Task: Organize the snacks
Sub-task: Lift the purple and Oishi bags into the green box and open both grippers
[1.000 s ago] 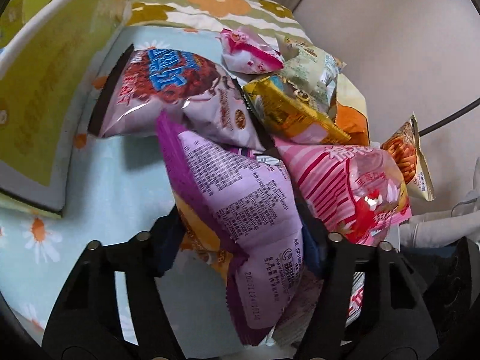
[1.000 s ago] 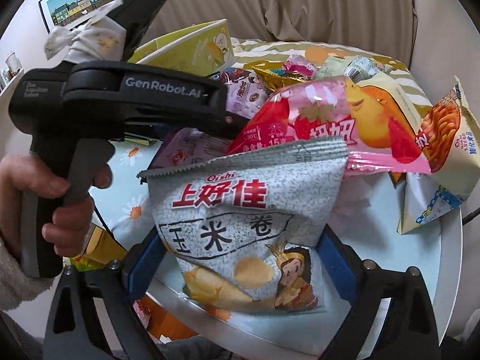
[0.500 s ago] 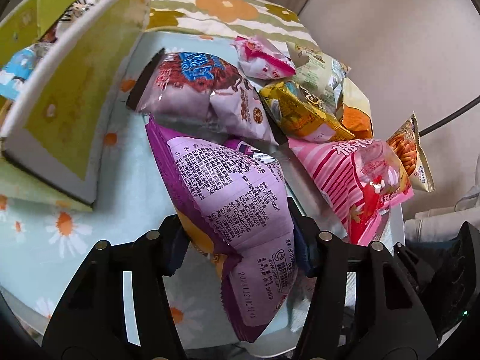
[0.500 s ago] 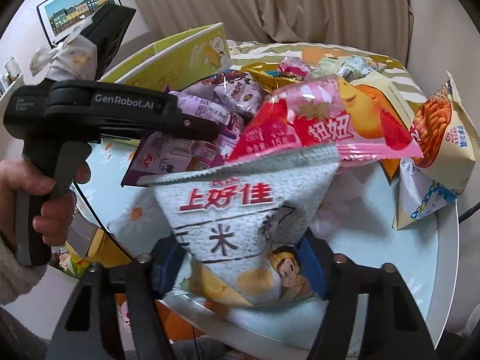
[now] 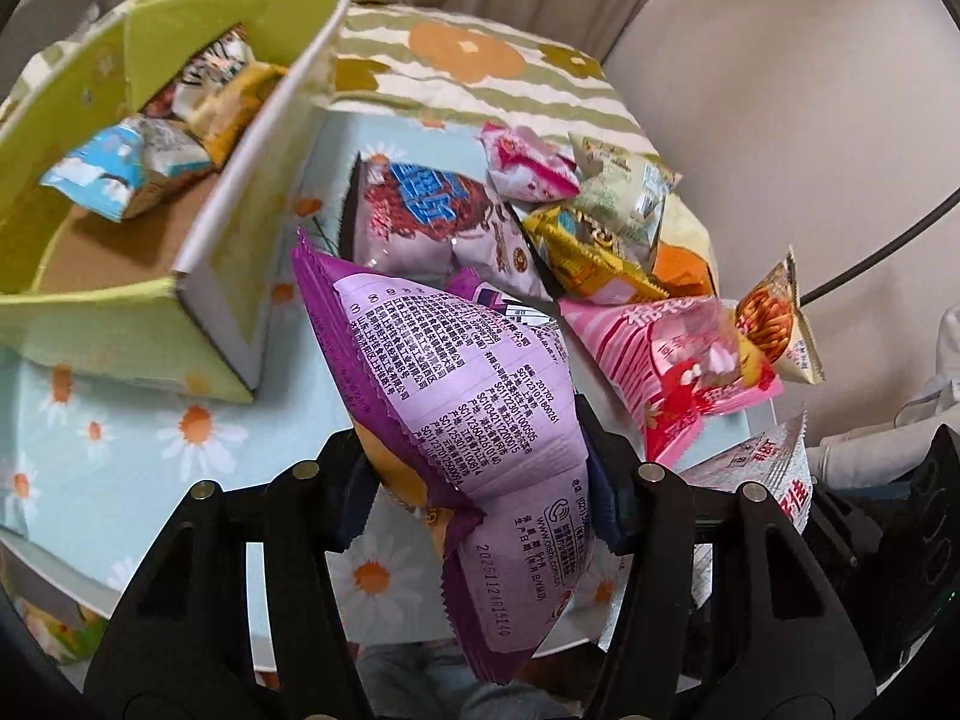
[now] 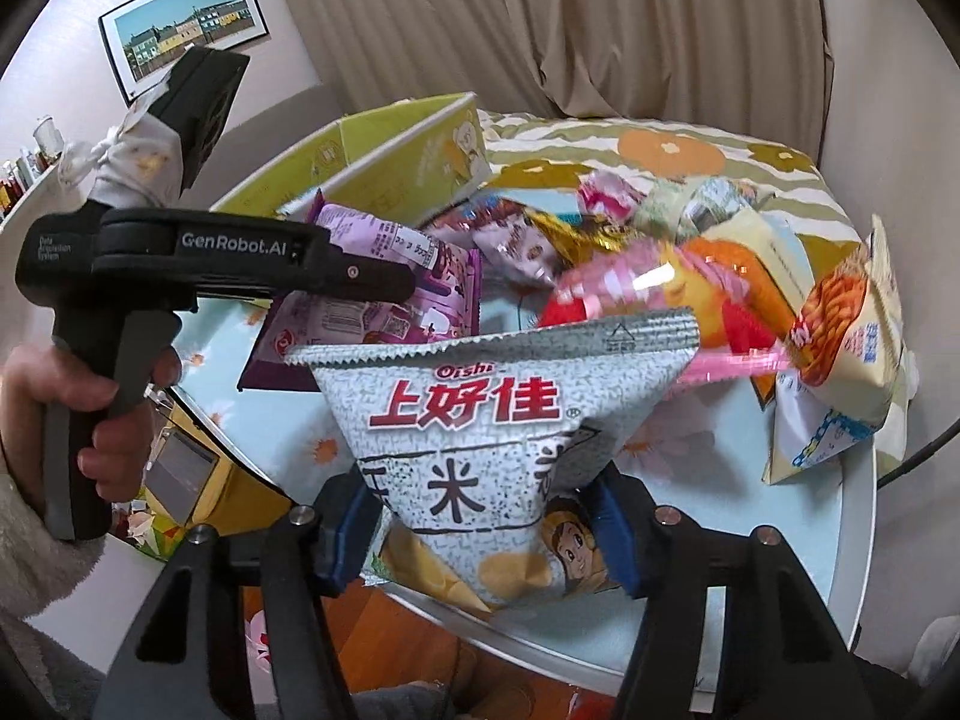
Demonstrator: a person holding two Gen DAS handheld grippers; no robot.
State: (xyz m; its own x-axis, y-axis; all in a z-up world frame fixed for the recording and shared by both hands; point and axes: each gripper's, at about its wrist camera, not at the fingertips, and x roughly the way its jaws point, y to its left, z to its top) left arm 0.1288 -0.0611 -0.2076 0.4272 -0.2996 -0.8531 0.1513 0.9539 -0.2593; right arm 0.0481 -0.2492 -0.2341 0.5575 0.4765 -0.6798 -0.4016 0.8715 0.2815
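Both my tongs hold a snack bag above the tabletop.

My left tongs (image 5: 480, 498) pinch the purple bag (image 5: 456, 396), lifted clear of the daisy-print tabletop (image 5: 198, 438), just right of the green box (image 5: 180, 252), which already holds a few packets (image 5: 126, 171). My right tongs (image 6: 486, 531) squeeze the grey-speckled Oishi bag (image 6: 498, 414) near its lower half, over the tabletop's near edge. Behind both bags, the loose pile lies on the tabletop: the pink striped bag (image 5: 654, 360), the yellow packet (image 5: 588, 258), the brown-and-blue bag (image 5: 432, 216). My left hand (image 6: 90, 414) grips its tool's handle in the right view.
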